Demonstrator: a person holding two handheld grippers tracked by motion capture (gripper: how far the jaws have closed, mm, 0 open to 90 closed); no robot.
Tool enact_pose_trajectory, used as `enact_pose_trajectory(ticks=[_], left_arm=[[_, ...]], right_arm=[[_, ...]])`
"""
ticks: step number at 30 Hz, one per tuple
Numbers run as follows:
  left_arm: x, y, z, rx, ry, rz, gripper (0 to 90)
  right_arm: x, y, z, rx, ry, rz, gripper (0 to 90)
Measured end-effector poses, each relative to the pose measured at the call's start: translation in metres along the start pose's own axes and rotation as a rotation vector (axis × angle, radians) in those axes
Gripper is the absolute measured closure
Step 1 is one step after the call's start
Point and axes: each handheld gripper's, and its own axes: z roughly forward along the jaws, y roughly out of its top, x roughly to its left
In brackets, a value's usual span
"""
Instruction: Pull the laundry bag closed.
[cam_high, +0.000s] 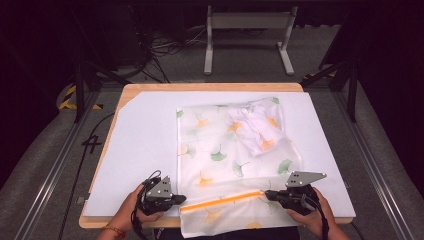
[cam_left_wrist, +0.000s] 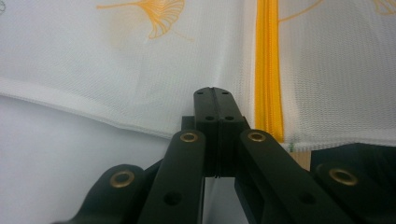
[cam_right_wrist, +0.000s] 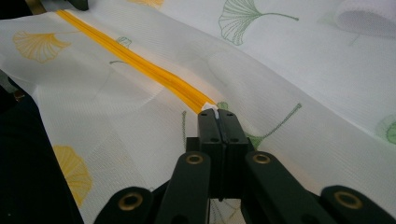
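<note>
A white mesh bag (cam_high: 220, 145) printed with ginkgo leaves lies on the table, a crumpled white garment (cam_high: 255, 127) inside its far right part. An orange zipper (cam_high: 222, 201) runs across the bag's near end. My left gripper (cam_high: 182, 199) is shut on the bag's edge just left of the zipper's end; in the left gripper view its closed jaws (cam_left_wrist: 215, 91) pinch the mesh beside the zipper (cam_left_wrist: 267, 70). My right gripper (cam_high: 266, 194) is shut at the zipper's right end, holding the small white pull (cam_right_wrist: 210, 108) where the orange zipper (cam_right_wrist: 140, 60) stops.
A white mat (cam_high: 145, 145) covers the wooden table (cam_high: 210, 86). The bag's near flap hangs over the table's front edge. Behind the table stand a grey metal frame (cam_high: 247, 22) and floor cables (cam_high: 165, 47). Black struts flank both sides.
</note>
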Motion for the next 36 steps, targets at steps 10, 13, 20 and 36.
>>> enact_pose_trajectory(ticks=[10, 13, 20, 36], left_arm=[[0.000, 0.000, 0.000, 0.002, 0.001, 0.004, 90.0], [0.000, 0.000, 0.000, -0.001, 0.000, 0.000, 90.0], [0.000, 0.000, 0.000, -0.001, -0.001, -0.004, 90.0], [0.000, 0.001, 0.000, 0.004, 0.000, -0.002, 90.0]], right_arm=[[-0.001, -0.001, -0.004, -0.007, -0.004, 0.002, 90.0], [-0.001, -0.002, -0.005, -0.010, -0.006, 0.003, 90.0], [-0.004, -0.004, -0.008, -0.012, -0.011, 0.013, 90.0], [-0.005, -0.007, -0.013, -0.013, -0.036, 0.015, 90.0]])
